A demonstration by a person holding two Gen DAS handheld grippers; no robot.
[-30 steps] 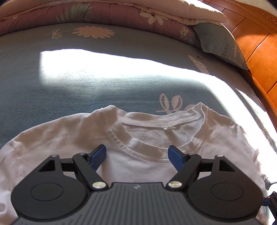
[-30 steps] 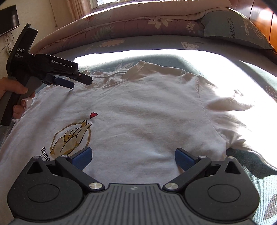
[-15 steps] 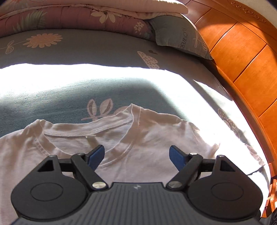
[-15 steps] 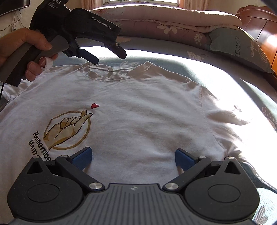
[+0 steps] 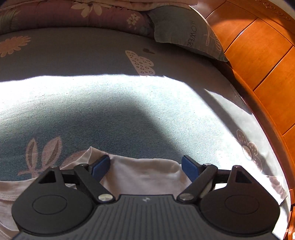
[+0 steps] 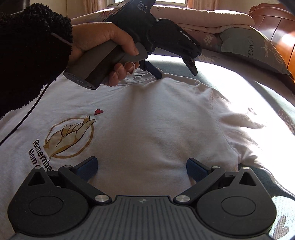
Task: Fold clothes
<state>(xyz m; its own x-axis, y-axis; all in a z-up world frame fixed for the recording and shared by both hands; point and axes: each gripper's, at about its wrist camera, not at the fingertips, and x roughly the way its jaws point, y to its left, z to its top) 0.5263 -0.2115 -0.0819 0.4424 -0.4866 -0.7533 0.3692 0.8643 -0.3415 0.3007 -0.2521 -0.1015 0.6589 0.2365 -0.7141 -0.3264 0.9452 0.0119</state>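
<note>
A white T-shirt [image 6: 156,129] lies flat, front up, on the bed, with a gold hand print [image 6: 70,136] and a small red heart [image 6: 98,111]. In the right wrist view my left gripper [image 6: 175,72], held by a hand [image 6: 103,40], stands open at the shirt's far shoulder edge. One blue fingertip [image 6: 156,73] touches the cloth by the collar. In the left wrist view the shoulder edge of the T-shirt [image 5: 143,175] lies between the open fingers of the left gripper [image 5: 145,166]. My right gripper [image 6: 142,166] is open low over the shirt's body, holding nothing.
The blue patterned bed sheet [image 5: 129,110] stretches beyond the shirt, half in bright sun. A grey pillow [image 5: 186,31] and a folded quilt [image 5: 73,16] lie at the far end. A wooden headboard [image 5: 258,55] runs along the right. A black cable [image 6: 20,125] trails over the shirt's left side.
The left gripper has moved right from the collar to the far shoulder edge and come down to the cloth. The right gripper has hardly shifted. Both stay open.
</note>
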